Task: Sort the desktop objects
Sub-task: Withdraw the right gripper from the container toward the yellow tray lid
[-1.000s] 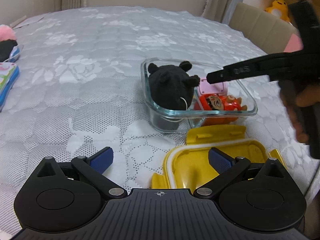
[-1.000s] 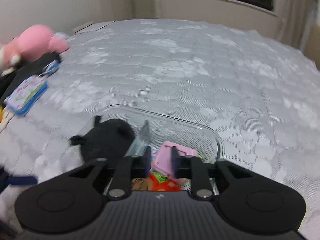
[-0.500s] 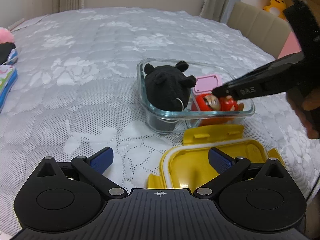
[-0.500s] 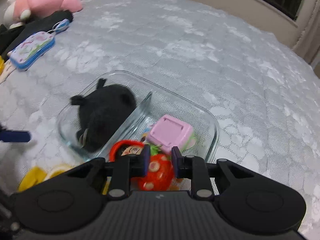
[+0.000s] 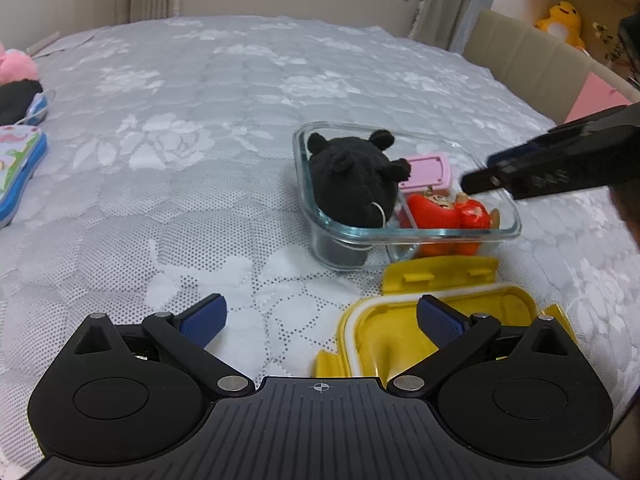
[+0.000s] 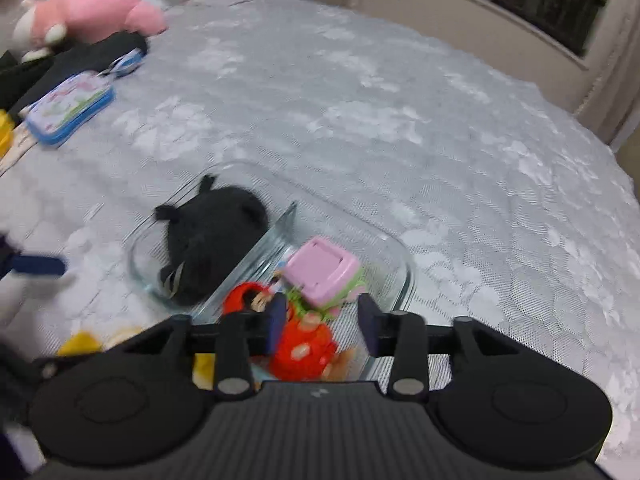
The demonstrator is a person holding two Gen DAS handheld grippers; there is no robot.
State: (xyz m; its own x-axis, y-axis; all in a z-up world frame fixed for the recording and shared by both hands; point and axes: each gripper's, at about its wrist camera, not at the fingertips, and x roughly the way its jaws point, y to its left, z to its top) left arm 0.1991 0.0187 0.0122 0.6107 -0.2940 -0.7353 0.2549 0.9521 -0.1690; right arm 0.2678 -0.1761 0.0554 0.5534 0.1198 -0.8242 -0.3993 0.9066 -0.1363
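Note:
A clear glass container [image 5: 502,236] [image 6: 404,268] with a divider holds a black plush toy [image 5: 352,184] [image 6: 212,248] in one half and a pink box [image 5: 428,170] [image 6: 320,270] and a red figure [image 5: 444,212] [image 6: 304,340] in the other. Its yellow lid [image 5: 436,320] lies upturned in front of it. My left gripper [image 5: 320,316] is open and empty, low over the tablecloth and the lid's edge. My right gripper [image 6: 322,320] is open and empty just above the red figure; it also shows in the left wrist view [image 5: 480,182].
A white lace tablecloth [image 5: 200,140] covers the round table. At the far left lie a blue-edged patterned case [image 6: 68,108] [image 5: 20,172], a pink plush [image 6: 96,12] and a black cloth [image 6: 80,64]. A beige chair [image 5: 532,60] stands behind the table.
My right gripper came down over the container with the red figure and opened, leaving the figure in the right half. My left gripper stayed open and hardly moved.

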